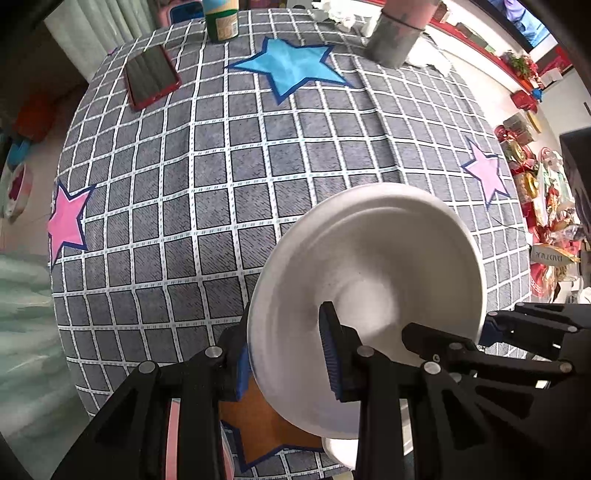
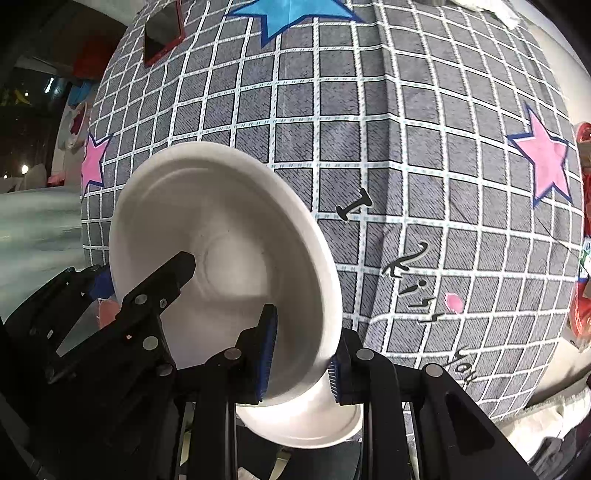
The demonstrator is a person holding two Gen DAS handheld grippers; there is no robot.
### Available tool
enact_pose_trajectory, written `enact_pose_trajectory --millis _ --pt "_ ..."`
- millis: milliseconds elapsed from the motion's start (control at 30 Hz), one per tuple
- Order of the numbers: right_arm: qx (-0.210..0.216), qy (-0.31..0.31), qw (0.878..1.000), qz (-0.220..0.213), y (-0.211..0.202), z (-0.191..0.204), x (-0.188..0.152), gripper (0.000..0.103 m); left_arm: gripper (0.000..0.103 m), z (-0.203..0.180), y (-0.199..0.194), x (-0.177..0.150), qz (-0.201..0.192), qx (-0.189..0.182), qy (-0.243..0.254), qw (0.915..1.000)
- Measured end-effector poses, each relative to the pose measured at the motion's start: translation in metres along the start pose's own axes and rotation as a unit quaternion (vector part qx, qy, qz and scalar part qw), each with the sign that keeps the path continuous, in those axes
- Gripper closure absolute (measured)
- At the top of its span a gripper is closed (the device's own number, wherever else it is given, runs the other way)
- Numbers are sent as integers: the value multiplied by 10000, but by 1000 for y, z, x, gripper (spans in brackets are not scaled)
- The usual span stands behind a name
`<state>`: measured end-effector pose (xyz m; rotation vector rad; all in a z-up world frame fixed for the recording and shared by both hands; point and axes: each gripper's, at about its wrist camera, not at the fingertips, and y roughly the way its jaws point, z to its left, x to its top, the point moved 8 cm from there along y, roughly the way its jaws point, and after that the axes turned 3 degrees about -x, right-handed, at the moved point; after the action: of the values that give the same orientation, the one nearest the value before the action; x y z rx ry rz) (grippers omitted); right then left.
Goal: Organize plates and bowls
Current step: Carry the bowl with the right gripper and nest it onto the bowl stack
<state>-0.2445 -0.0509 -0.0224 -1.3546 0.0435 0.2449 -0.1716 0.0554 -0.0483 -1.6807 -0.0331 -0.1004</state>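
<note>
Together, both hand-held grippers grasp one white bowl, seen from opposite sides. The left gripper (image 1: 286, 363) is clamped on the bowl (image 1: 369, 273) at its left rim: one blue-padded finger lies outside the wall, the other inside the cavity. The right gripper (image 2: 301, 349) pinches the opposite rim of the same bowl (image 2: 221, 236) in like fashion, one pad inside and one outside. In each view the other gripper appears as a black linkage at the far rim.

The bowl is tilted steeply, its opening turned toward the cameras, and it appears lifted off the checked tablecloth (image 1: 229, 206). Directly beneath the bowl, a second white dish (image 2: 314, 424) lies on the cloth, only partly visible; whether it is a plate or a bowl cannot be told, nor whether the two touch. It partly covers an orange star (image 1: 266, 424) printed on the cloth.

Beyond the bowl, well apart at the far side of the cloth, lie a red-cased phone (image 1: 151, 77), a green-labelled bottle (image 1: 221, 22) and a grey cylinder (image 1: 399, 33).

Judged progress: stacking is under way, with one dish apparently placed and the bowl held over it, not yet released. Seating the bowl level and opening both grippers remains; no other tableware is visible.
</note>
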Motion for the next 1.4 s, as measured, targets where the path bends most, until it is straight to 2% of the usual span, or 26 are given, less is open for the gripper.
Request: enact_pose_trajectory --millis 100,167,267,700,900,933,1267,1400 --pt "35 67 10000 -61 -1 -10 -12 75 68 -14 -10 -5 -48 -14 65 10000" --pt "53 114 9999 -99 -5 -12 -20 75 68 -4 8 -3 -66 -35 97 9999" --pt "127 230 9996 -125 -13 -22 -36 75 68 -11 7 -10 -96 -55 148 9998" --pt "204 550 9978 -293 -30 -25 -82 75 68 -36 -7 -40 -151 -86 542 9984" --pt "213 681 9970 -312 -27 -25 -96 75 67 -42 -7 -53 -113 -118 694 9975" --pt "210 698 9969 -310 -22 -18 -90 75 67 -43 -6 -54 -104 -115 721 9973" --pt "235 910 9951 -299 -15 -27 -114 75 67 -57 0 -70 1 -181 1012 9947" --pt "256 1031 9940 -263 -8 -31 -124 75 66 -63 11 -80 176 -191 1107 9935"
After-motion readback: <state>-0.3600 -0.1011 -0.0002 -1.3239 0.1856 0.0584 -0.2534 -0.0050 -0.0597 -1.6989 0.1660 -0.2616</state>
